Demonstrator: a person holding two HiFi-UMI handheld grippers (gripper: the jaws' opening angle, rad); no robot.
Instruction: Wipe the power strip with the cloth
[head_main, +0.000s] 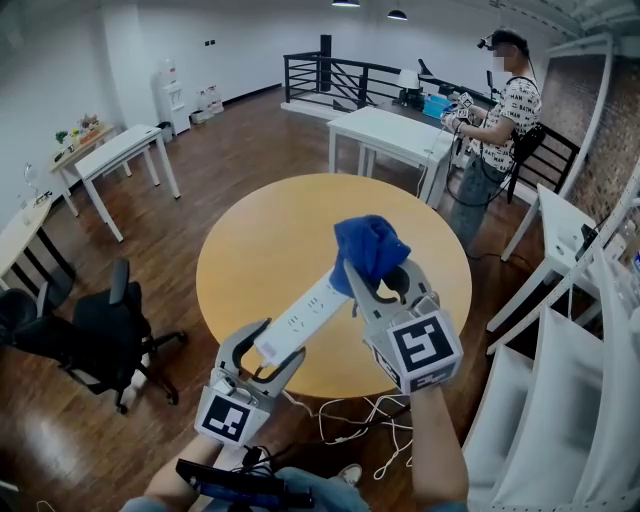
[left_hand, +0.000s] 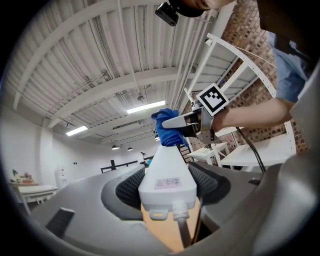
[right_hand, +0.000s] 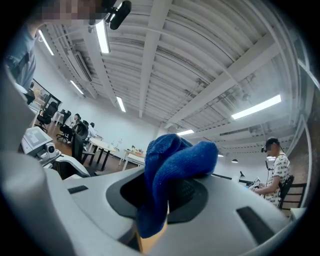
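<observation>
Over table (head_main: 255, 240): left hand-held gripper (head_main: 281, 340) clamps power strip (head_main: 312, 303); right hand-held gripper (head_main: 379, 272) clamps cloth (head_main: 369, 243).

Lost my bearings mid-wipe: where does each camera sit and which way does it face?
Head view: on the person's head, down onto the table; both forearms show, left gripper clamping the power strip, right gripper the cloth.
Left gripper view: on the left gripper, along its jaws past the power strip to the right gripper and forearm.
Right gripper view: on the right gripper, along its jaws past the cloth into the room; the person's clothing at upper left.
Shared: all three show the cloth.
</observation>
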